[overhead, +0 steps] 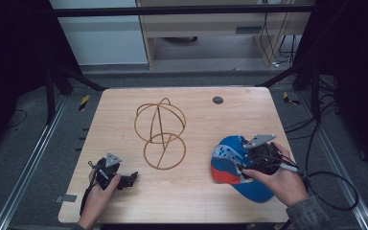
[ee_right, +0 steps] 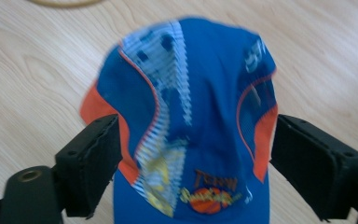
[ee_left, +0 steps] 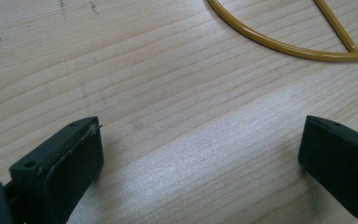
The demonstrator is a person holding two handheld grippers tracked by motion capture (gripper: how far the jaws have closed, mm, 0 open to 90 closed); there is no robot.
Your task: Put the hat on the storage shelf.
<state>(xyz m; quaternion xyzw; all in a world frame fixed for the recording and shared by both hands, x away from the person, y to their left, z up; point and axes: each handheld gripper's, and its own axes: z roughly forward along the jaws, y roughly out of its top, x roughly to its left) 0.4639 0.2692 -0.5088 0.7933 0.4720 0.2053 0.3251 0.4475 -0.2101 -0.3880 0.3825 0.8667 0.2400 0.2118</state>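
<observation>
Cap (overhead: pixel 237 165), blue and orange, lies at table's (overhead: pixel 124 103) near-right with right gripper (ee_right: pixel 193 154) spread wide astride its crown, likely lining up a grab, wire stand (overhead: pixel 160 136) mid-table, left gripper (ee_left: pixel 200 158) open, idle over bare wood.

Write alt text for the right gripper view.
A blue cap with orange side panels and a basketball logo lies on a light wooden table, blurred, between the two wide-open black jaws of the right gripper. A sliver of a yellow wire stand shows at the top edge.
</observation>
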